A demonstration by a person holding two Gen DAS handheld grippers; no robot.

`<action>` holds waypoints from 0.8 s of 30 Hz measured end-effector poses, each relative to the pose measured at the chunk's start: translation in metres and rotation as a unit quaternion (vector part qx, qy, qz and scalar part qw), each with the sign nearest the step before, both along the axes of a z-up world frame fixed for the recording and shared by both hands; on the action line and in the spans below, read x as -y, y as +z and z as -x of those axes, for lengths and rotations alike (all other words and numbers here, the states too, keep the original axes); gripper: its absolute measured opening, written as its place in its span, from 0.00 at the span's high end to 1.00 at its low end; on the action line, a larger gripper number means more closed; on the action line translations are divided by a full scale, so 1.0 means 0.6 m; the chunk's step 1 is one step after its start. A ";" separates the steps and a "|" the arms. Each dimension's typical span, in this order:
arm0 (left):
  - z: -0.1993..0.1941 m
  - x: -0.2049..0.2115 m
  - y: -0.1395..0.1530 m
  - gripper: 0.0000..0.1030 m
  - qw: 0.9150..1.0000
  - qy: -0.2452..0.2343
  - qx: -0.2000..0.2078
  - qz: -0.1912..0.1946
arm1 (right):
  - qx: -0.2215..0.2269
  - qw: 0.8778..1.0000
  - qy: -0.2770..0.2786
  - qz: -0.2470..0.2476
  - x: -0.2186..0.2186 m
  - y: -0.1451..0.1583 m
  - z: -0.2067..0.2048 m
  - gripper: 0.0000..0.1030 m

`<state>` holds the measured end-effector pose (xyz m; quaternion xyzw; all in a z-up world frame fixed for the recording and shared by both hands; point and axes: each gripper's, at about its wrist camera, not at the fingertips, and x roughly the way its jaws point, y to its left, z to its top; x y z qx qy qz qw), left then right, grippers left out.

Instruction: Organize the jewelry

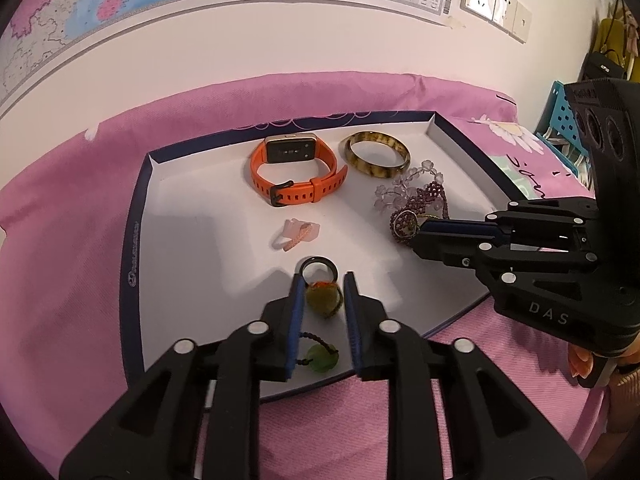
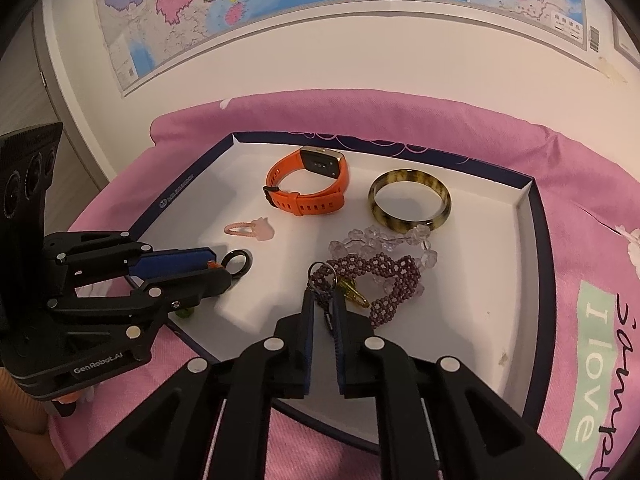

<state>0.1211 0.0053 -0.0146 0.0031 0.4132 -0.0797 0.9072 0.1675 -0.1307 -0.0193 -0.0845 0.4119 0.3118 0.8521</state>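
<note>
Left wrist view: left gripper (image 1: 323, 280) part-open, straddling pendant (image 1: 322, 298) without pinching; right gripper (image 2: 323, 294) narrow, pinching key ring (image 2: 322, 274) beside beaded bracelet (image 2: 384, 276).

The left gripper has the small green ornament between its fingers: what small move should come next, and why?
Probably close the left gripper a little more: the green ornament sits between the pads with visible gaps on both sides, so lifting now would likely leave it on the tray.
</note>
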 end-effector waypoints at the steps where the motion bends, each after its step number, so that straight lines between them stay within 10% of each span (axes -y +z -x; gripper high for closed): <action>1: 0.001 -0.001 0.001 0.74 1.000 0.001 0.001 0.001 | 0.001 1.000 -0.001 0.000 0.001 0.001 0.002 0.91; 7: 0.022 -0.006 0.022 0.58 1.000 0.002 0.025 0.007 | 0.009 1.000 -0.006 -0.011 0.013 0.012 0.015 0.74; 14: 0.070 -0.004 0.047 0.09 0.998 0.005 0.062 -0.007 | 0.045 0.998 -0.024 -0.023 0.038 0.036 0.053 0.43; 19: 0.108 -0.002 0.048 0.06 0.997 0.023 0.071 -0.010 | 0.077 0.996 -0.047 -0.016 0.053 0.037 0.084 0.07; 24: 0.131 -0.002 0.037 0.06 0.996 0.064 0.065 -0.017 | 0.083 0.994 -0.065 -0.001 0.060 0.024 0.112 0.07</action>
